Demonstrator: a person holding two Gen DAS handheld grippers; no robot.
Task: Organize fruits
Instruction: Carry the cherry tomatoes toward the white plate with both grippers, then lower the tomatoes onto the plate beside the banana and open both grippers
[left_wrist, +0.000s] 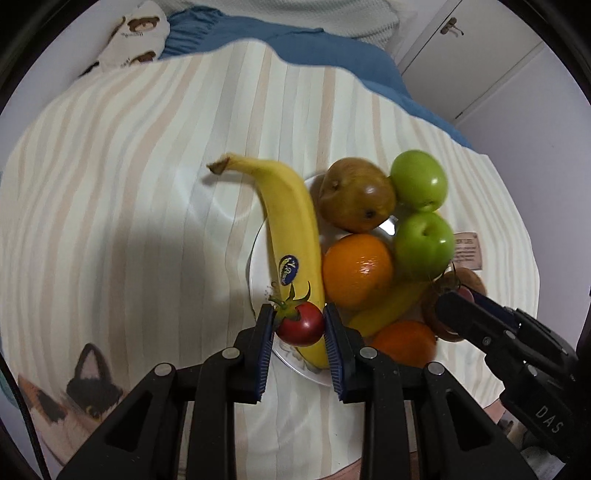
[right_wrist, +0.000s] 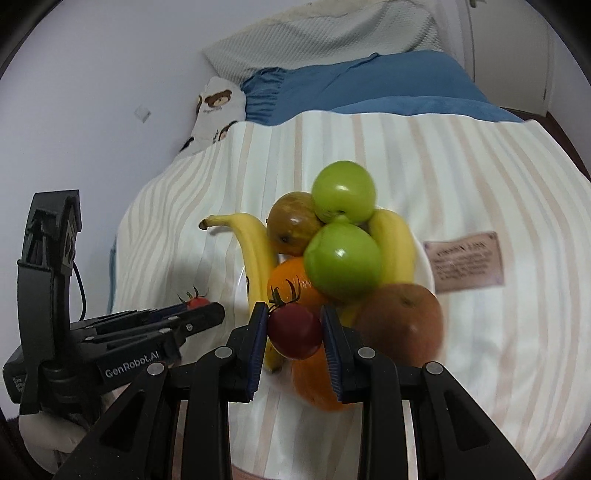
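— Both grippers are pinching cherry tomatoes, yes?

— Yes. Left gripper (left_wrist: 298, 322) is clamping a red tomato (left_wrist: 301, 324) over the near rim of the white plate (left_wrist: 255, 273); right gripper (right_wrist: 294, 326) is squeezing a darker tomato (right_wrist: 294, 331) above the heap.

— And the heap?

— Two bananas (left_wrist: 291, 236), two oranges (left_wrist: 357, 270), two green apples (right_wrist: 342, 256) and a brownish pear (left_wrist: 356, 194) are crowding the plate, which is sitting on the striped blanket (left_wrist: 122, 206).
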